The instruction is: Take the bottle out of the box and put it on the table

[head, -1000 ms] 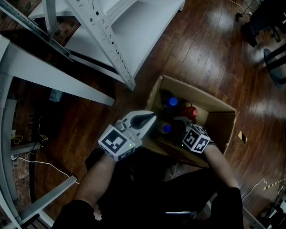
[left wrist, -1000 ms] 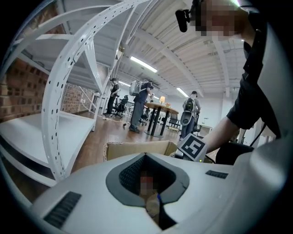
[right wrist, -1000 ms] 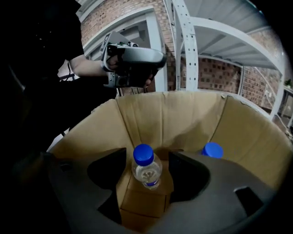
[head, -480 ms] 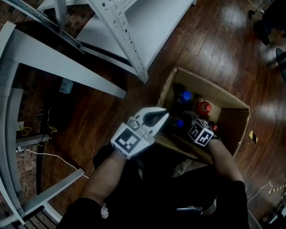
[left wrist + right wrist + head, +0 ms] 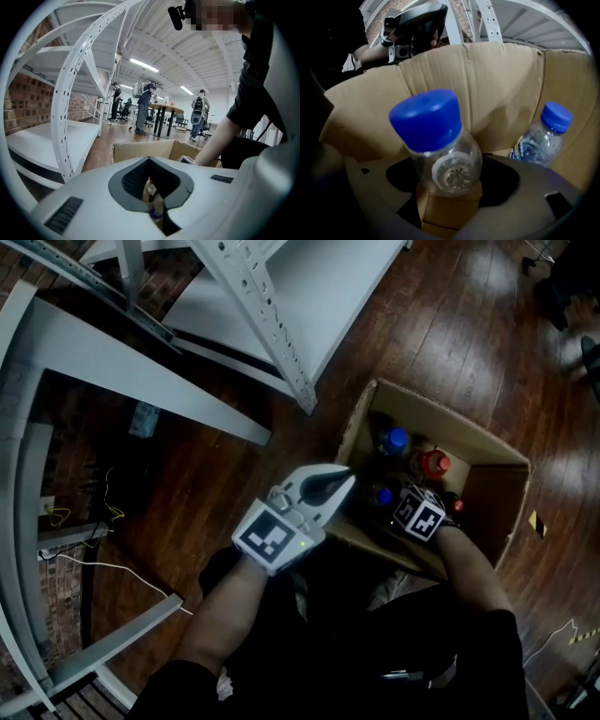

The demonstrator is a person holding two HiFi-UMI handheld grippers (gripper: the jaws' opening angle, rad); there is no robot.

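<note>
Right tongs (image 5: 450, 197), spread wide, straddle the blue-capped bottle (image 5: 440, 140) inside the cardboard box (image 5: 441, 423) without pinching it. A second blue-capped bottle (image 5: 543, 136) and a red-capped bottle (image 5: 434, 463) crowd it. Left tongs (image 5: 345, 478), clenched empty, hover at the box's rim.

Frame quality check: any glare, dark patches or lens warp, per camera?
Head view: bright glare streaks on the floor; the inside of the box is dim, and the person's clothing is nearly black. Left gripper view: heavy fisheye, so the shelf post bows into an arc; the corners are black. Right gripper view: dark edges; the nearest bottle looms large but stays sharp.
</note>
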